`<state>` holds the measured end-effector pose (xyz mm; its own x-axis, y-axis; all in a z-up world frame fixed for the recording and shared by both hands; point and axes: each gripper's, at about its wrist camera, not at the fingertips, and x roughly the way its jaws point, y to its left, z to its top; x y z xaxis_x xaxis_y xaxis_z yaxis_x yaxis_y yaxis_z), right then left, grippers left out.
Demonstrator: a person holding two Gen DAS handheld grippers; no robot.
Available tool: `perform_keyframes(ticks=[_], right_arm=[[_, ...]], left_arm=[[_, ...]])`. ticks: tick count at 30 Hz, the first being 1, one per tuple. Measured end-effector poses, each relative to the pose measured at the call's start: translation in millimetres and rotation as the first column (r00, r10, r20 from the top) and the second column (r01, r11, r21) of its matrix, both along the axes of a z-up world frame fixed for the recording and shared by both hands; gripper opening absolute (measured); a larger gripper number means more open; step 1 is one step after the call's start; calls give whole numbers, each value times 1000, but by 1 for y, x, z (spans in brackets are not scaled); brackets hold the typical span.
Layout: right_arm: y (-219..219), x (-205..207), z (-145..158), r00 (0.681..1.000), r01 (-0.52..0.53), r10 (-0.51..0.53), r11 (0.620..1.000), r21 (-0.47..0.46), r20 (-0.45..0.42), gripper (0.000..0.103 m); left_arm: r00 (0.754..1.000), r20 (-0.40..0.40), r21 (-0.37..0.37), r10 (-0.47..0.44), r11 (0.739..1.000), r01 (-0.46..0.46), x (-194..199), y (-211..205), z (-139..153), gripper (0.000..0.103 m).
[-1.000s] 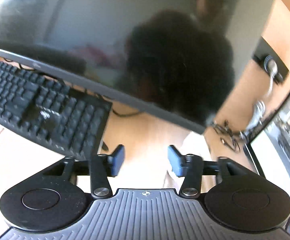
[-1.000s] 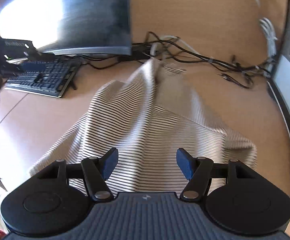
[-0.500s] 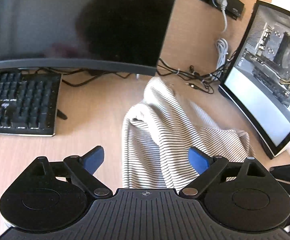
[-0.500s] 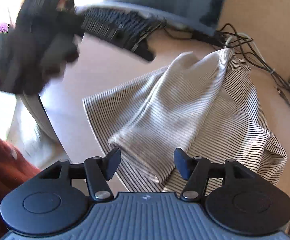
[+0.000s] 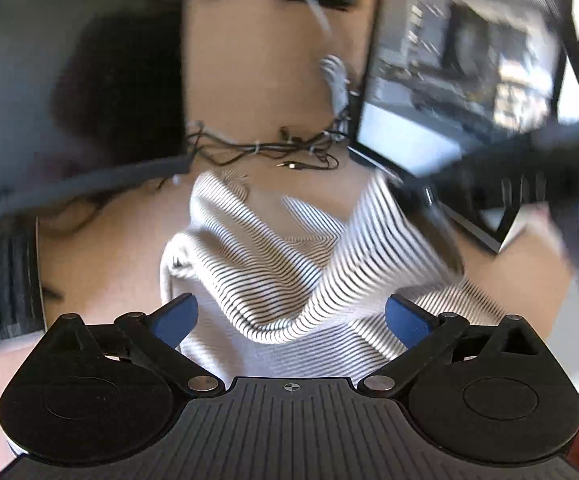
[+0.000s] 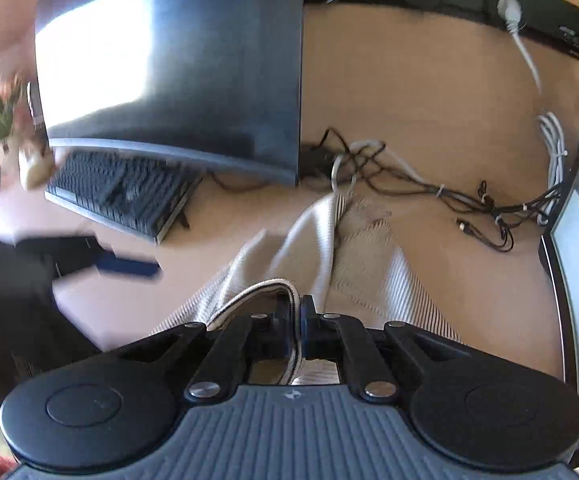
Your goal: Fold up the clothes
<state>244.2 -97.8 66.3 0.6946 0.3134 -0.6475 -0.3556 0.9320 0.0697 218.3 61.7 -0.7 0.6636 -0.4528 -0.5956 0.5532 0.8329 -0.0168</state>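
Bare desk (image 6: 469,288) right of shirt (image 6: 369,264), cables (image 6: 429,192) behind, keyboard (image 6: 121,192) left

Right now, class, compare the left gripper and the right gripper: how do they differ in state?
The left gripper has its jaws spread and opening, gripping nothing; the right gripper is shut on a fold of the striped garment. The left hangs above the cloth, while the right lifts an edge of it. Both have blue pads and point down at the wooden desk.

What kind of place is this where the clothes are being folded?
Most likely a home office or computer desk. A wooden desk carries a dark monitor, a black keyboard and tangled cables, with the striped garment lying in front of them.
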Motion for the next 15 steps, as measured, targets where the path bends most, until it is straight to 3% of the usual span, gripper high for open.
perform_keyframes(ticks=[4,7,8,9,10,11,12,15], right_arm=[[8,-3,8,999,-19,19,1000,4,27,4],[11,-8,11,999,-22,21,1000,8,38,4],[10,-8,12,999,-20,19,1000,17,37,4],[9,-8,13,999,-18,17,999,28,34,4],[8,-7,14,999,-16,14,999,39,32,4],[6,-8,15,999,-13,11,999,45,35,4],[5,-8,16,999,-9,8,999,49,39,4],[-7,-8,18,999,-3,0,997,81,38,12]], left_arm=[[994,87,114,-62,992,52,3,-27,-8,102],[989,112,135,-100,987,84,9,-40,-12,101],[988,116,135,-105,987,89,12,-43,-13,95],[988,117,132,-103,987,87,16,-45,-13,75],[988,118,128,-101,988,85,20,-47,-13,63],[988,119,124,-98,989,84,23,-49,-12,45],[990,114,105,-82,992,70,29,-47,-11,34],[995,82,-26,63,998,-61,51,-21,5,16]])
